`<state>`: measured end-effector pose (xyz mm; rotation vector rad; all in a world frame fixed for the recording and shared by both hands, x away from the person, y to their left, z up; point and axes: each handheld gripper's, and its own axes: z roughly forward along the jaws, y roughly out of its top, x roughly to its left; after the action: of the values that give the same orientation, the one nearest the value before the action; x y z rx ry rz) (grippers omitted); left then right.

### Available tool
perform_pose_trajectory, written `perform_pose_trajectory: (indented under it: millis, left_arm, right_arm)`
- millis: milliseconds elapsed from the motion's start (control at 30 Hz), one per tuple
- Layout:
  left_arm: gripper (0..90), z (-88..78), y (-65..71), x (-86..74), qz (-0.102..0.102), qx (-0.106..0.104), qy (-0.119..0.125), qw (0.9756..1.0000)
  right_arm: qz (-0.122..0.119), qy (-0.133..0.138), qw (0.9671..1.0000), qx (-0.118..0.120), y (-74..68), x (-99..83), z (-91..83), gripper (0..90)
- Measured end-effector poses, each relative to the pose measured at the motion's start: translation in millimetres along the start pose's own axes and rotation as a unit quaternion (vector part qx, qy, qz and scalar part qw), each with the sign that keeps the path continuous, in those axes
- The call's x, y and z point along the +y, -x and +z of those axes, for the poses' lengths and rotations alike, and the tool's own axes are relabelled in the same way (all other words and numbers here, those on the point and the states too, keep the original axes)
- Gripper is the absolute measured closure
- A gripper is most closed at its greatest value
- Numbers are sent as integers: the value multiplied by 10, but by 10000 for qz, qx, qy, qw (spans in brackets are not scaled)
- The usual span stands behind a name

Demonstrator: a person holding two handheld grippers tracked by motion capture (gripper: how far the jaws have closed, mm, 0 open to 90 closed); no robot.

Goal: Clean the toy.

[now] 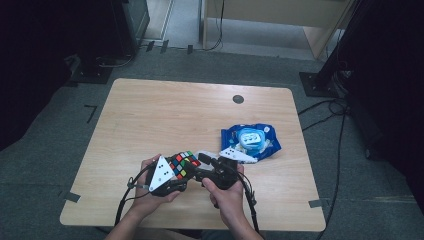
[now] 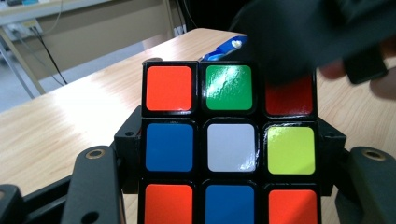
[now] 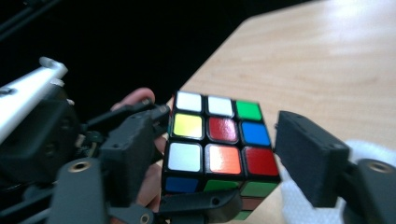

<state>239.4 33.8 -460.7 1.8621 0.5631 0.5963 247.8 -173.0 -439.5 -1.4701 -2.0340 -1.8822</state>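
The table [image 1: 150, 115] is mostly bare wood, with the work gathered toward its near edge, within easy reach of the person's forearms. A blue packet [image 1: 251, 141] is left lying flat toward the right edge, a little back from the hands, out of the way of the handling. The puzzle cube [image 1: 183, 164] is held up off the wood just inside the near edge, slightly left of the middle, so that its layers can presumably be turned. It is clamped by the left gripper [image 1: 167, 176], whose jaws are pressed tight against two opposite sides, leaving the nine-sticker face toward its camera unobstructed. The right gripper [image 1: 207, 167] is brought in from the other side; its jaws are spread wide, one on either flank of the cube [image 3: 219, 142], with visible gaps, so nothing is gripped by it.
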Motion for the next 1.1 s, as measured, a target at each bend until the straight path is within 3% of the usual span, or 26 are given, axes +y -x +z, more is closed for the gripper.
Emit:
perform_pose_trajectory:
  millis: [100, 167, 267, 333, 400, 467, 533, 600, 667, 733, 800, 867, 900, 967, 1033, 1100]
  left_arm:
    - [340, -7, 28, 10, 39, -35, 68, 10000]
    - [340, -3, 41, 13, 82, -16, 68, 9999]
    - [340, -2, 39, 10, 56, -52, 91, 9999]
    - [339, 8, 41, 4, 55, -68, 60, 9999]
    - [339, 25, 46, -4, 60, -81, 16, 9999]
    - [338, 46, 51, -5, 82, -96, -72, 9999]
    - [334, 63, 54, -3, 90, -104, -138, 9998]
    - [328, 74, 55, 1, 113, -101, -209, 9997]
    - [322, 80, 53, 3, 94, -110, -237, 9996]
    - [326, 77, 37, -3, 84, -155, -306, 9994]
    - [335, 65, 29, -3, 110, -96, -299, 9994]
    - [339, 58, -21, -5, -49, -142, -323, 9994]
    - [339, 55, -62, -11, -199, -134, -330, 9992]
    - [339, 32, -181, -30, -524, -113, -336, 9980]
    - [339, -13, -320, -46, -891, -46, -314, 9955]
    - [339, -57, -444, -56, -1241, 14, -249, 9920]
  right_arm:
    - [207, -239, 9995, 46, 29, -32, 58, 304]
    - [314, -262, 9991, 121, 43, -47, 72, 324]
    - [385, -233, 9989, 122, 47, -42, 56, 336]
    - [305, -236, 9992, 39, 25, -42, 48, 339]
    - [37, -247, 9996, -123, -11, -47, 45, 341]
    - [-401, -247, 9982, -372, -75, -58, 45, 344]
    - [-979, -279, 9922, -713, -161, -68, 51, 344]
    - [-1483, -291, 9840, -949, -242, -79, 56, 345]
    - [-1797, -308, 9774, -1069, -293, -90, 64, 345]
    - [-1966, -361, 9740, -1068, -305, -89, 74, 344]
    - [-1956, -406, 9752, -957, -279, -77, 81, 340]
    - [-1733, -311, 9818, -704, -226, -46, 62, 324]
    - [-1588, -202, 9855, -559, -199, -18, 30, 302]
    - [-1408, 22, 9893, -394, -137, 58, -59, 275]
    - [-1269, 315, 9907, -376, -60, 118, -162, 292]
    - [-1207, 445, 9908, -410, 29, 118, -197, 304]
